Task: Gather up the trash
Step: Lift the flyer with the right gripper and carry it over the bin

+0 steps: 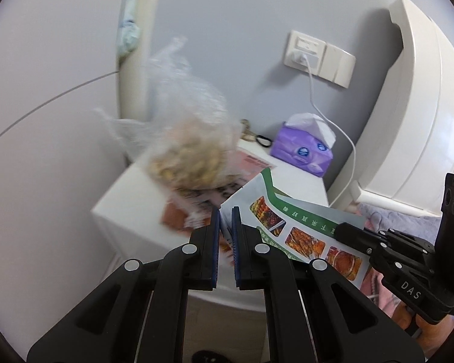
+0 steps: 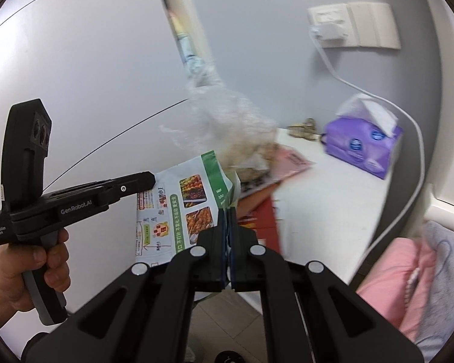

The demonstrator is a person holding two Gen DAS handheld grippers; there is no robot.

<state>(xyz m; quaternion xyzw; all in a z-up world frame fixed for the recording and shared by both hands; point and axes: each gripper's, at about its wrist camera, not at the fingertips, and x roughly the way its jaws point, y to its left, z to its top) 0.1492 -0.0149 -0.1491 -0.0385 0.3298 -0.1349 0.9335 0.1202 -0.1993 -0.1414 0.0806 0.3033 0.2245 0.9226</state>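
Holding one printed flyer (image 1: 290, 227) between them, the left hand-held gripper (image 1: 226, 227) and the right hand-held gripper (image 2: 227, 227) are each clamped nearly shut on an opposite edge, so the sheet's long axis runs from one hand to the other, above the near edge of the white counter (image 2: 333, 199). A clear plastic bag of yellowish scraps (image 1: 187, 157) sits on the flyer's far side, and it looks likely to slide unless both hands move level.

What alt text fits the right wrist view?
Both claws, right and left, pinch opposite edges of a printed flyer carrying a clear bag of trash above a white table with a purple tissue pack.
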